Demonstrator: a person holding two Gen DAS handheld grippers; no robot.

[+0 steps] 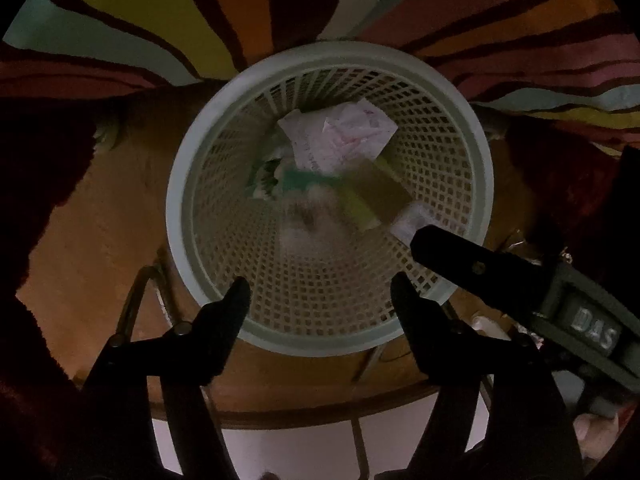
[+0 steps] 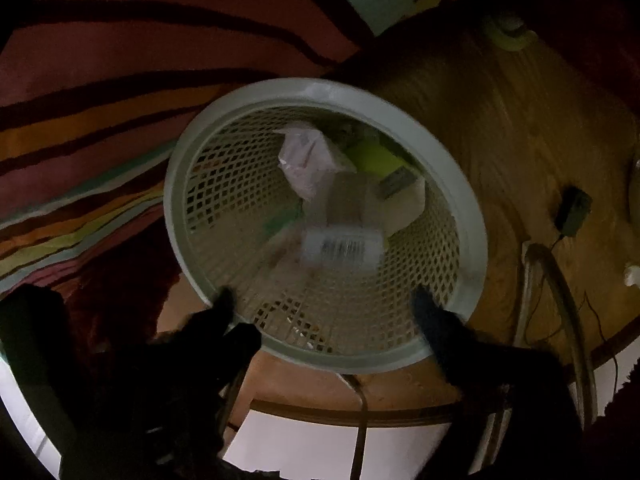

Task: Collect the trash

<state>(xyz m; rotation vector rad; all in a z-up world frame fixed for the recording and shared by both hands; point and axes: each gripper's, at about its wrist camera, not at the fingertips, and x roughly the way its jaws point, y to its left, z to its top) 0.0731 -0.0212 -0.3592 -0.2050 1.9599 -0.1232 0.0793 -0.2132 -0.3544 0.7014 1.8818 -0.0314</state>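
One round, pale-green plastic lattice wastebasket [image 1: 192, 184] stood on a wooden floor [image 1: 100, 220] beside a striped, multicoloured rug [image 1: 140, 12]. Inside lay several pieces of trash: one crumpled white paper [image 1: 340, 136], one yellow-green flat item [image 1: 360, 204], and one blurred piece bearing a barcode [image 2: 342, 248], seen within the basket opening in the right wrist view. Two claws appeared. The left claw [image 1: 320, 292] was spread wide and held nothing, both black fingertips over the near rim. The right claw [image 2: 324, 300] was likewise wide apart and unloaded above the basket [image 2: 176, 200]; one of its fingers [image 1: 440, 248] crossed the rim in the left view.
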